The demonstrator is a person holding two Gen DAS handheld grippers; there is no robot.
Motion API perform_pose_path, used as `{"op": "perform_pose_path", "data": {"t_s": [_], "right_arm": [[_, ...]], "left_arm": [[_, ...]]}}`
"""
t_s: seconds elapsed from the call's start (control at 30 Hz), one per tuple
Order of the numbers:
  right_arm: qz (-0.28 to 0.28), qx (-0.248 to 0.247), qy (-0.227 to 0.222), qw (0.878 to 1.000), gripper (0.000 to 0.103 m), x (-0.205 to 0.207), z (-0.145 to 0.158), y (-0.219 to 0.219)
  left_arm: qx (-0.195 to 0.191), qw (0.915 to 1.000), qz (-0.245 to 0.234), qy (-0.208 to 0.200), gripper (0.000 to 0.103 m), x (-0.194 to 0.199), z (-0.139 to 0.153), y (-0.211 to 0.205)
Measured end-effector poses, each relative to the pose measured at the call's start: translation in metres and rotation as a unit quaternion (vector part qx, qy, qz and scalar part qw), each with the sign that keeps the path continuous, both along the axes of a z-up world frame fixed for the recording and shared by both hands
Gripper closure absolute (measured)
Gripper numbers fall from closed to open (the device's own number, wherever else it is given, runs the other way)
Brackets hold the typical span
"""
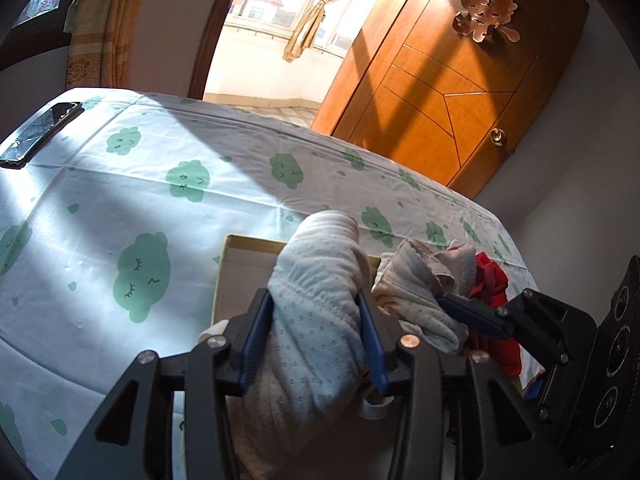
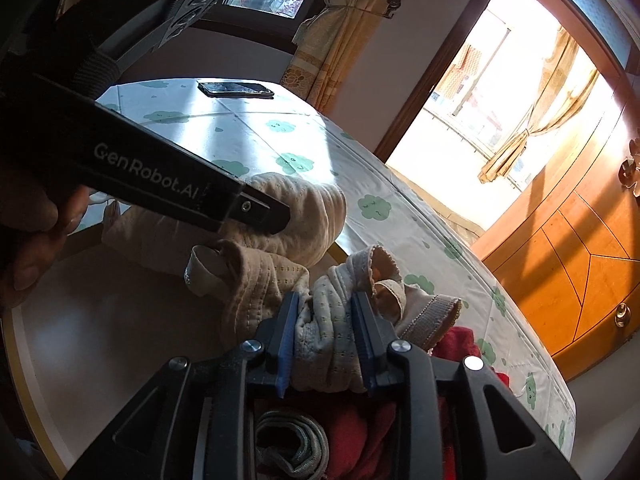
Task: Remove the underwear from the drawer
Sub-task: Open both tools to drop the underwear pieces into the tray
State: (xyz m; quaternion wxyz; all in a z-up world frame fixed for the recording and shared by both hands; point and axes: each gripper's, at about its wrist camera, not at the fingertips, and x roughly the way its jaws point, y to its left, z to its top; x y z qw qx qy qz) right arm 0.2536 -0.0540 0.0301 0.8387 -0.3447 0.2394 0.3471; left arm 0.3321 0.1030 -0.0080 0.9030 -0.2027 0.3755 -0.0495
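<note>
I am pinching one cream dotted quilted underwear garment (image 1: 316,300) between the pads of my left hand-held gripper (image 1: 314,336), and my right hand-held gripper (image 2: 326,344) is clamping its other bunched end, above the shallow cardboard drawer box (image 1: 240,256). With both grips this loose, the fabric could be slipping free, or snagging the red cloth (image 2: 456,344) and dragging it onto the cloud-print counter (image 1: 120,184).

Hard sunlight through the balcony doorway (image 1: 280,40) blows out, glares on the tablecloth (image 1: 120,200); fisheye edges dark.

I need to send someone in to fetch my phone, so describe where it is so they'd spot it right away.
Find the table with the cloud-print cloth. The phone lies flat near its far corner, towards the yellow curtain. It is the only dark, glossy slab there, well apart from the garments by the grippers.
</note>
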Motion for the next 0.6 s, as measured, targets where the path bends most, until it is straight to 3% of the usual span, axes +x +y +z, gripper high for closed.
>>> {"op": "perform_pose_path", "data": {"t_s": [0.23,0.6], "right_arm": [[-0.023,0.047,0.006,0.999,0.05,-0.001,0.014,-0.014],[-0.039,0.11,0.022,0.993,0.046,-0.037,0.031,-0.046]], "left_arm": [[0.006,0.9996,0.005,-0.025,0.05,-0.022,0.012,-0.001],[-0.003,0.9979,-0.005,-0.064,0.044,-0.078,0.026,-0.01]]}}
